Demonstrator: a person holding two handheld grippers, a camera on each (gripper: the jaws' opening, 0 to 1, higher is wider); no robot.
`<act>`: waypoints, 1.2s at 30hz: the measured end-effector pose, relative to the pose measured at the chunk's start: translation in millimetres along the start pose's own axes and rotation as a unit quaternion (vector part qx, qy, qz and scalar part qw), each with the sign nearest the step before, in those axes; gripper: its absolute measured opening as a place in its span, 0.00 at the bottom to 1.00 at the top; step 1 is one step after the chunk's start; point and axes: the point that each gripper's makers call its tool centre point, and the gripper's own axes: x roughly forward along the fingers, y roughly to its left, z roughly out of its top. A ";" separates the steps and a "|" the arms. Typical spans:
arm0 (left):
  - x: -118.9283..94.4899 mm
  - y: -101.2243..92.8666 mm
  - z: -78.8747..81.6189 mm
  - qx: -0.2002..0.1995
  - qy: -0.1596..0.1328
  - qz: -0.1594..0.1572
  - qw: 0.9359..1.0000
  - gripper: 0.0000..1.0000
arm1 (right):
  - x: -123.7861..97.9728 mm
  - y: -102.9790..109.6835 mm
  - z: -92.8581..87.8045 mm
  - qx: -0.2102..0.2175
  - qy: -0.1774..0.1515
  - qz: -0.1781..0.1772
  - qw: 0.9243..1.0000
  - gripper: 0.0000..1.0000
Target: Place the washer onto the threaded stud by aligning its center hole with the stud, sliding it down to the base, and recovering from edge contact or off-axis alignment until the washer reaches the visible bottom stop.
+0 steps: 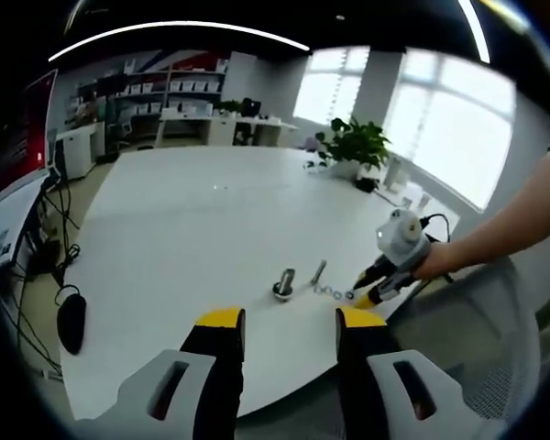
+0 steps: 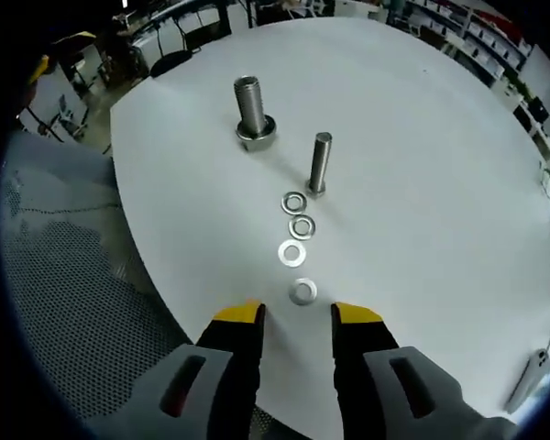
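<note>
1. Four washers lie flat in a short row on the white table; the nearest washer sits just ahead of the right gripper, between the lines of its two jaws, and looks like the one to be picked.
2. The other three washers run in a line toward the slim threaded stud, which stands upright with the farthest washer just beside its base. That row reads as a supply laid out for quick, repeated pickup.
3. A thicker threaded stud with a nut-like base stands upright farther off, apart from the slim one. No washer is on either stud, so the placing has not begun.
4. The right gripper's jaws are parted a little wider than the washer and hold nothing; I cannot tell whether the tips touch the table.
5. The left gripper hovers back at the table edge, jaws apart and empty, likely kept clear. From there, the right gripper shows low beside the washers, a person's hand on it.
</note>
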 end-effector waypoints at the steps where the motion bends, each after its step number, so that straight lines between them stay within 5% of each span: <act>1: 0.1 -0.2 -0.4 0.000 0.001 -0.001 1.000 0.38 | 0.1 0.5 1.0 -0.005 0.000 0.001 1.000 0.31; 10: -0.3 -0.1 -0.5 -0.005 0.000 -0.004 1.000 0.38 | 3.9 1.3 8.1 -0.050 0.030 0.015 0.998 0.26; 23: -0.8 -0.6 -0.5 0.001 0.000 -0.001 1.000 0.38 | 4.8 2.8 6.8 -0.130 0.114 0.027 0.985 0.21; 36: -1.9 2.8 -2.0 0.008 0.005 0.012 1.000 0.37 | 4.5 -2.1 6.8 -0.143 0.120 0.023 0.982 0.15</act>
